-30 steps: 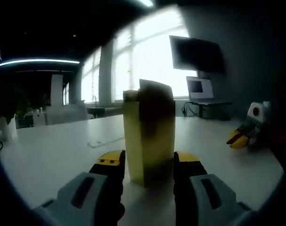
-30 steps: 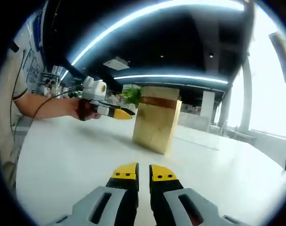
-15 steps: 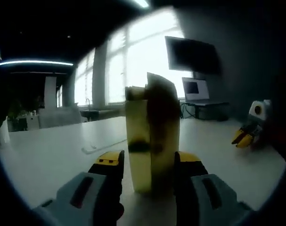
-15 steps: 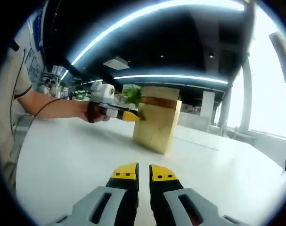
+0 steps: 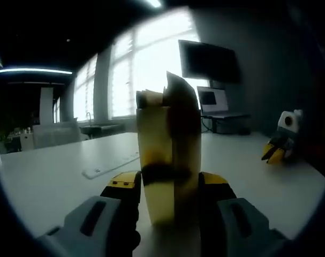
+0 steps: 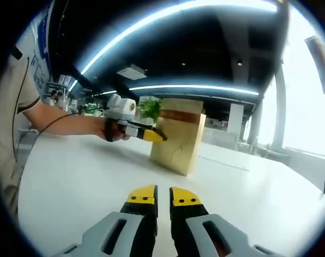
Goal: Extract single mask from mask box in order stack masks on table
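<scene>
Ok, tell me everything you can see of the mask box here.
The mask box is a tall yellowish carton, apparently cardboard, standing upright on the white table. A dark band crosses it near the top. In the left gripper view its top flap stands raised, and the box sits between the left claw jaws, which flank its lower part. The right claw is apart from it, shut.

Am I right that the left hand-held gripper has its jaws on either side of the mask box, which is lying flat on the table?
Not quite. The left hand-held gripper does have its jaws on either side of the mask box, but the box stands upright on the table, not flat. The right gripper view shows it upright too.
</scene>
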